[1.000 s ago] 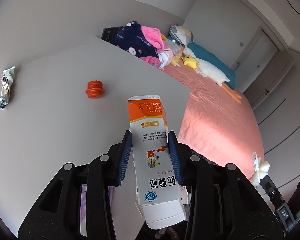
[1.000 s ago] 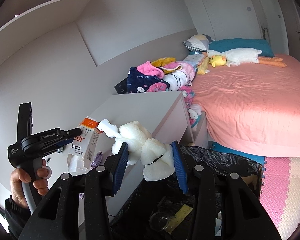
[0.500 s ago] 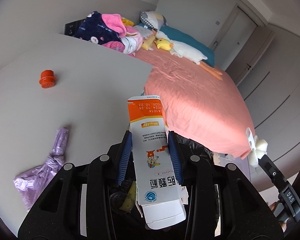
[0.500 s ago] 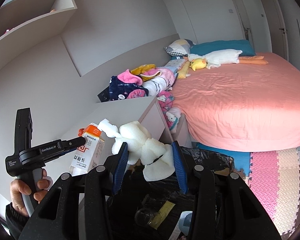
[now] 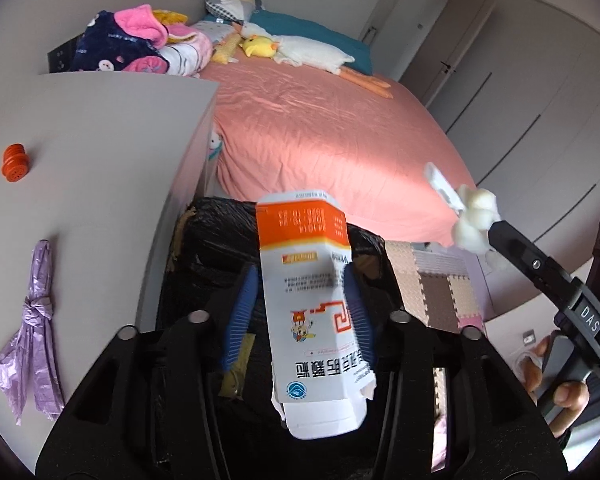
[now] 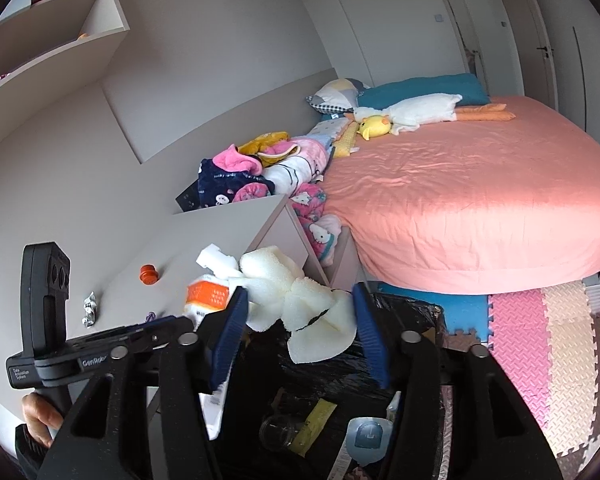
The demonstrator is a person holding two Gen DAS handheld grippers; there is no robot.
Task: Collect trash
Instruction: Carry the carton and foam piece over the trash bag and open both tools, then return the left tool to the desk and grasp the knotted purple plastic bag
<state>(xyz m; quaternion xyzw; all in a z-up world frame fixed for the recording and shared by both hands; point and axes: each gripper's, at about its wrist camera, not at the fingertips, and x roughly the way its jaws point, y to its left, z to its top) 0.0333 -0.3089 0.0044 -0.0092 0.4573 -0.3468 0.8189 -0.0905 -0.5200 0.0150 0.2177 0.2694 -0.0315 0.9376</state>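
A white and orange carton (image 5: 304, 280) hangs tilted between the blue pads of my left gripper (image 5: 300, 312), over the black bin bag (image 5: 212, 232). The jaws are opening, and a gap shows on the carton's left side. My right gripper (image 6: 300, 332) is also opening, with a lump of white foam (image 6: 284, 292) loose between its pads above the same bin bag (image 6: 412, 312). The bag holds several bits of trash. In the right wrist view the carton (image 6: 206, 296) and the left gripper (image 6: 156, 328) sit just to the left.
The grey desk (image 5: 100, 140) left of the bin carries an orange cap (image 5: 15, 162), a purple wrapper (image 5: 32, 332) and a crumpled foil wrapper (image 6: 89, 309). A pink bed (image 5: 320, 132) lies beyond. Foam floor mats (image 6: 540, 340) are on the right. A person's hand (image 5: 564, 392) holds the right gripper.
My left gripper swung from over the desk to above the bin, and its jaws widened off the carton. The right gripper's jaws widened too, and the foam puffed out.
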